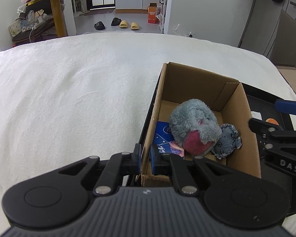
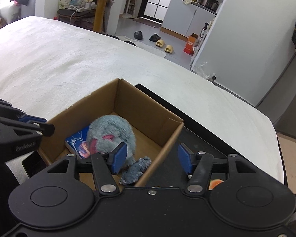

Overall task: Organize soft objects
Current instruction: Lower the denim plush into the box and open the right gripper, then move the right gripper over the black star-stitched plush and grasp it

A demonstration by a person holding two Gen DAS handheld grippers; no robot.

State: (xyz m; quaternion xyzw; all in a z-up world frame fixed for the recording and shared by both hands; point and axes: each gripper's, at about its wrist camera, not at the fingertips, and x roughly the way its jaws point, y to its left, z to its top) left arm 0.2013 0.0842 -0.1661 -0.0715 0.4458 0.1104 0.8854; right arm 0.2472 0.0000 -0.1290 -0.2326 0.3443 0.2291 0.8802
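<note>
Centrally, the left gripper point(image 1: 146, 159) is closed to a narrow gap on the near-left wall of the cardboard box point(image 1: 234, 106), one blue pad outside the wall and one inside, so the wall stands pinched between them. By contrast, the right gripper point(image 2: 152, 158) is spread wide and holds nothing; its left pad hangs over the box interior near the grey plush toy point(image 2: 112, 130), while its right pad lies outside the box's right wall, above a black tray point(image 2: 197, 130). Whether either of its pads touches the cardboard cannot be told.

Inside the box lie the grey plush toy with a pink patch, a small denim-blue soft piece point(image 1: 228, 141) against it, and a blue packet point(image 1: 162, 133) partly covered by the plush. The box rests on a white bed cover point(image 1: 79, 90).

An orange object point(image 2: 216, 183) on the tray is largely hidden behind the right gripper's body and cannot be identified. The packet's near end is cut off by the left gripper's pad.
</note>
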